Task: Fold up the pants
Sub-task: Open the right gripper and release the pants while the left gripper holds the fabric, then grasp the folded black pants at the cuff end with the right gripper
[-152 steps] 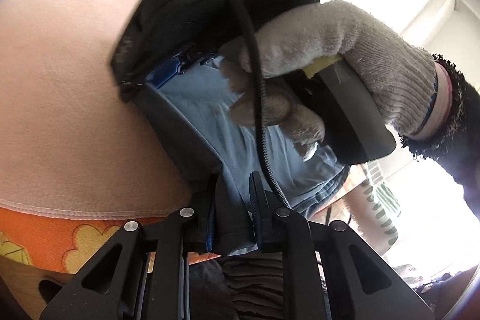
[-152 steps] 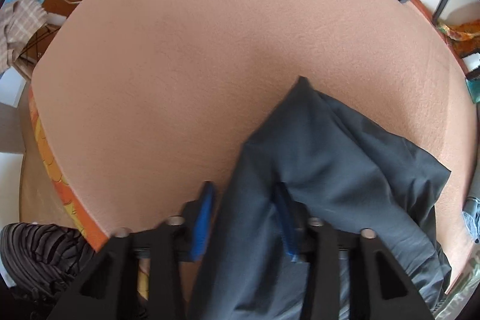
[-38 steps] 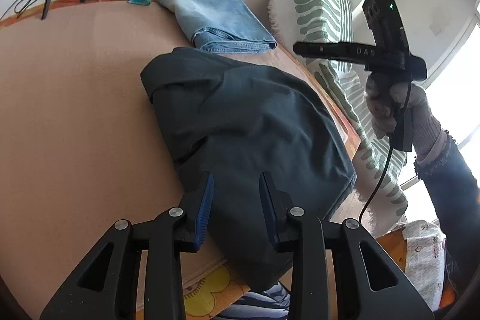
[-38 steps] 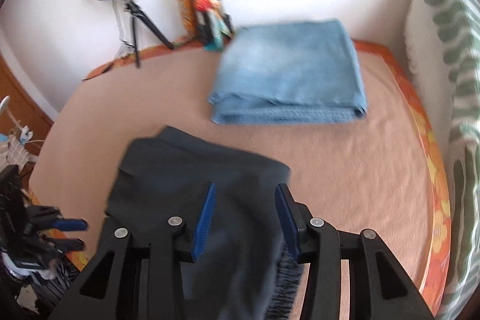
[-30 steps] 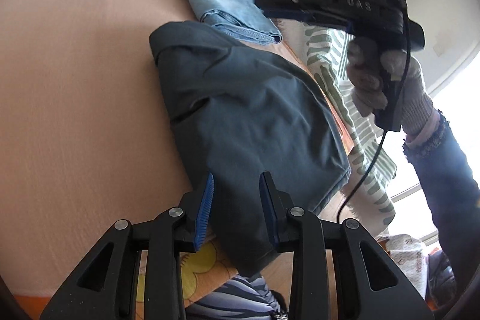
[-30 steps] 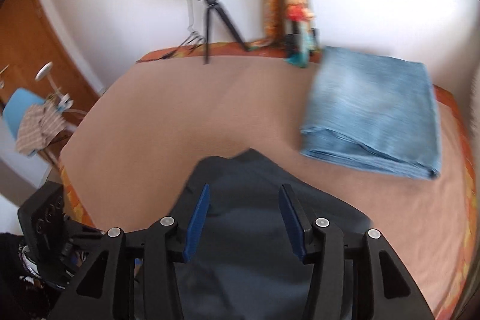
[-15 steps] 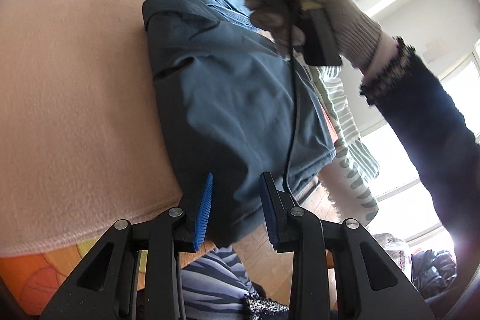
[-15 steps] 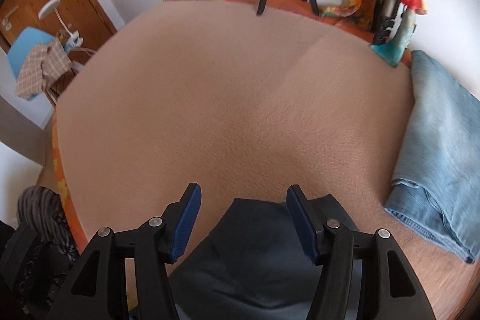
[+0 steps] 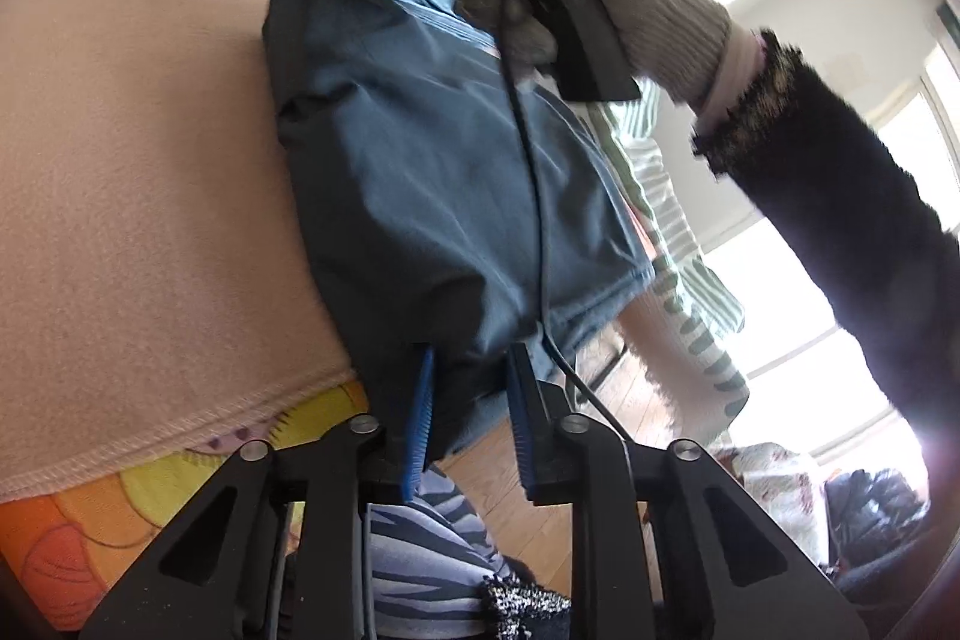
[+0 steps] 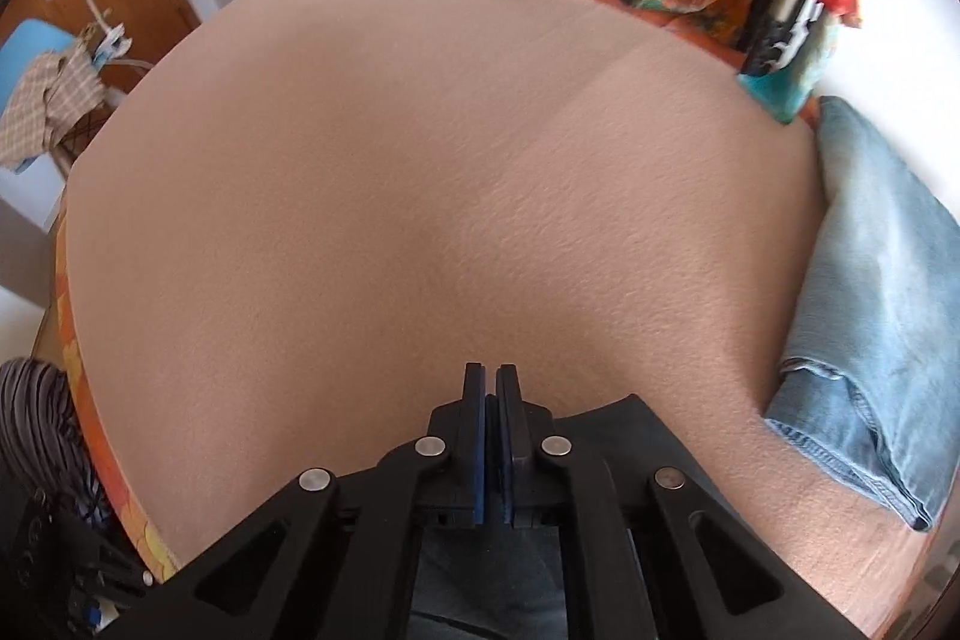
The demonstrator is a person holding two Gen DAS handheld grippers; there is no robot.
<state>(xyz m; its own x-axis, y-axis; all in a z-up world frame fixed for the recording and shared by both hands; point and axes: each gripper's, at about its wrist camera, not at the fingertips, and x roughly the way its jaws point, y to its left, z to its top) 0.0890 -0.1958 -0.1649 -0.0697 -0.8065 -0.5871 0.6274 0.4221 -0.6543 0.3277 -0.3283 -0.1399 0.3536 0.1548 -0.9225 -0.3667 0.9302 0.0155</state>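
Step looks like pinching both ends of the dark pants (image 9: 432,172) for another fold: close the left gripper (image 9: 471,421) only once the hanging hem sits deep between its fingers, and lift both ends together so layers don't slide. Pants lie along the bed's (image 10: 420,196) near edge, one end draped over it; left gripper is spread wide, straddling that overhanging end, nothing clamped yet. Right gripper (image 10: 491,436) is pressed closed at the far end, pants directly beneath it, but whether fabric is pinched I cannot tell.
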